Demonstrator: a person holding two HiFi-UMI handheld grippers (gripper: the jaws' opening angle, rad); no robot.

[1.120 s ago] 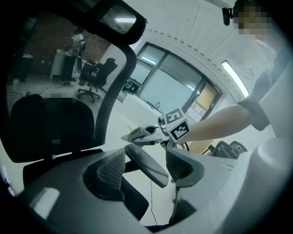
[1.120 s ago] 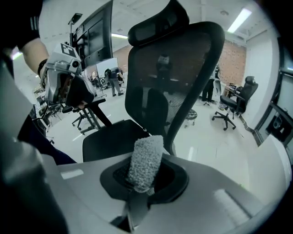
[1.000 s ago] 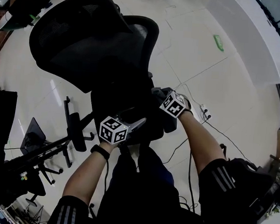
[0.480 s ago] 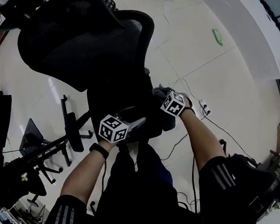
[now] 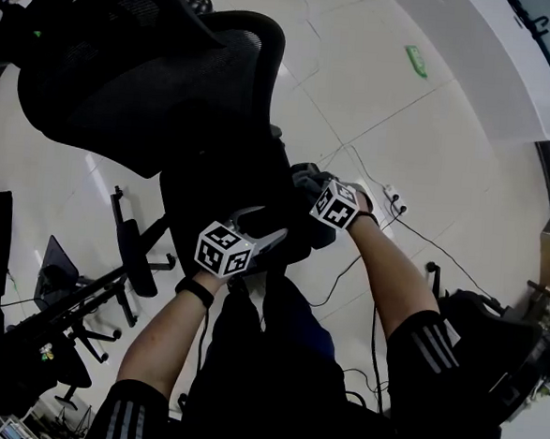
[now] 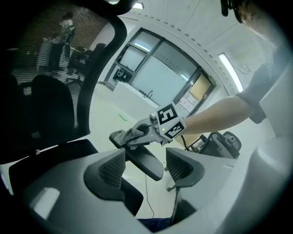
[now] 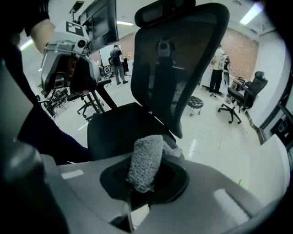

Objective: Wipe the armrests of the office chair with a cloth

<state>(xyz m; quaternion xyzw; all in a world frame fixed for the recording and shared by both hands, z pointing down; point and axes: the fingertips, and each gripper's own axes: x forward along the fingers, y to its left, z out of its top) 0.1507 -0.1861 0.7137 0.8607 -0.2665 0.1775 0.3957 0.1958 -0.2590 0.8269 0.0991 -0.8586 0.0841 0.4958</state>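
Observation:
A black mesh office chair fills the head view's upper left. My right gripper is shut on a folded grey cloth and presses it on the far end of a black armrest. From the left gripper view, that cloth wraps the armrest's tip under the right gripper. My left gripper is open, its two ribbed pads standing either side of the armrest's near end; whether they touch it I cannot tell. In the head view the left gripper sits beside the seat's front.
Another chair's base and black desk legs stand at the left. Cables and a power strip lie on the tiled floor to the right. A green item lies near a white counter. A dark bag sits at the lower right.
The view has drifted, so the chair back sits further up and left. Both grippers stay almost where they were at the armrest, the cloth still held.

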